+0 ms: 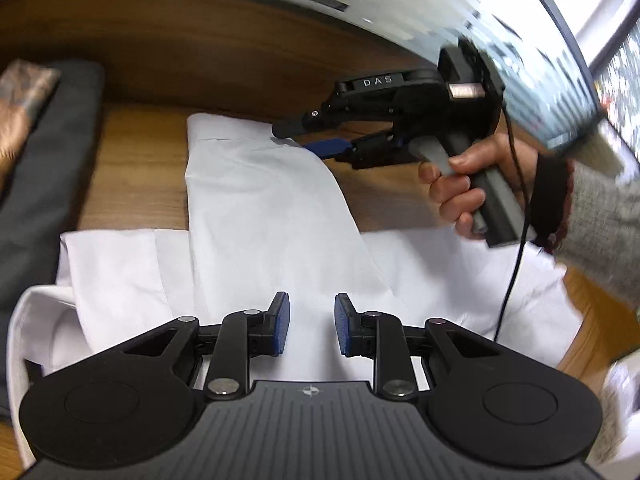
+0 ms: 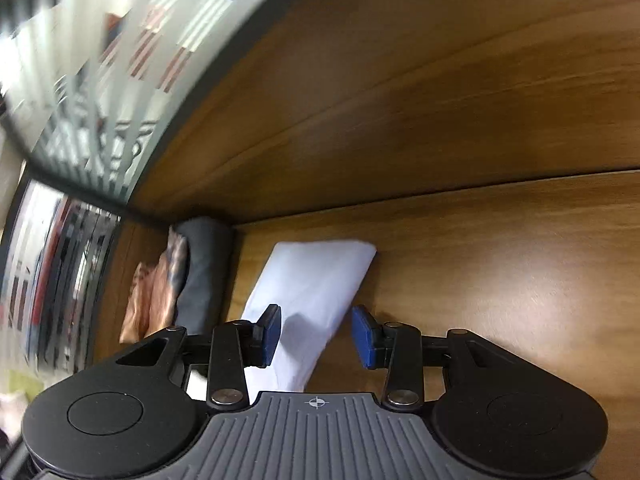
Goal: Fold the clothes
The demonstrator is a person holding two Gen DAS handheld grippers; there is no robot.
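A white shirt [image 1: 272, 208] lies spread on the wooden table [image 1: 136, 168], with a long folded panel — likely a sleeve laid over the body — running away from the left gripper [image 1: 312, 328] toward the far wall; its long axis points almost straight ahead of that gripper and ends under the right gripper [image 1: 304, 136]. The left gripper hovers over the near part of the shirt, its jaws partly apart with only flat cloth beneath them and nothing pinched. The right gripper, held in a hand [image 1: 472, 192] with a grey sleeve [image 1: 600, 216], comes in from the right at the panel's far end; its jaws stand apart too, and in its own view the white cloth lies between and just beyond the blue pads [image 2: 366, 336] without being pressed. So each gripper is nearest one end of the panel. Left of the shirt a dark grey folded garment [image 1: 48, 184] lies with a patterned brown cloth [image 1: 20, 112] on it, against the wall.
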